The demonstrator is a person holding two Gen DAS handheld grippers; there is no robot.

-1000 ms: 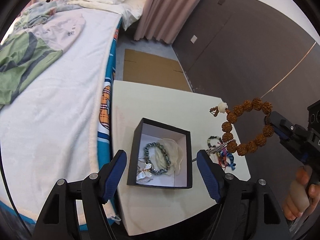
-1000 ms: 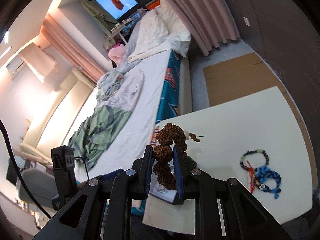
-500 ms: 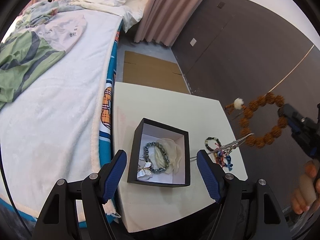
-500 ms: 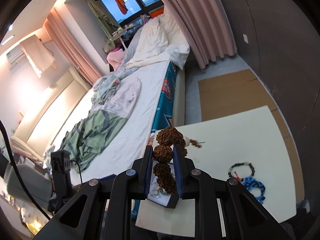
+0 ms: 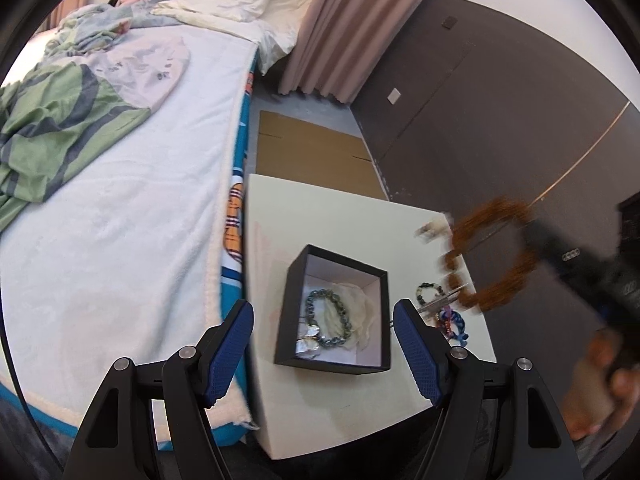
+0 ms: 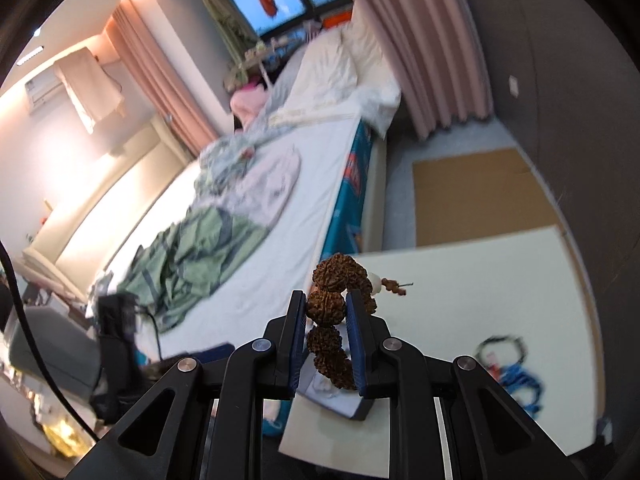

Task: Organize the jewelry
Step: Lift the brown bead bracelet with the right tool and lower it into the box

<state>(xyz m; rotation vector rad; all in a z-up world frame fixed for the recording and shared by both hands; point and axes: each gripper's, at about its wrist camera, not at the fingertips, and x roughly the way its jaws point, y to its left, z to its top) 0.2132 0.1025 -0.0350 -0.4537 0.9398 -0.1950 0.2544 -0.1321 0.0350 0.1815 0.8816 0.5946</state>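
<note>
Compared with half a second ago, my right gripper (image 6: 326, 310) has moved a little lower and nearer to the table (image 5: 340, 216), and its picture in the left view is now blurred. It holds one brown bead bracelet (image 6: 332, 306) between its closed fingers, in the air beyond the right edge of the table. My left gripper (image 5: 324, 332) hangs wide apart and empty above the one black box (image 5: 334, 310), which stands on the table. I count in the box one dark bead bracelet (image 5: 328, 316) and one silver butterfly piece (image 5: 308, 338). Right of the box lie a few small bracelets (image 5: 442, 308) in a little heap; I cannot count them surely. One bed (image 5: 120, 200) stands just beside the table.
</note>
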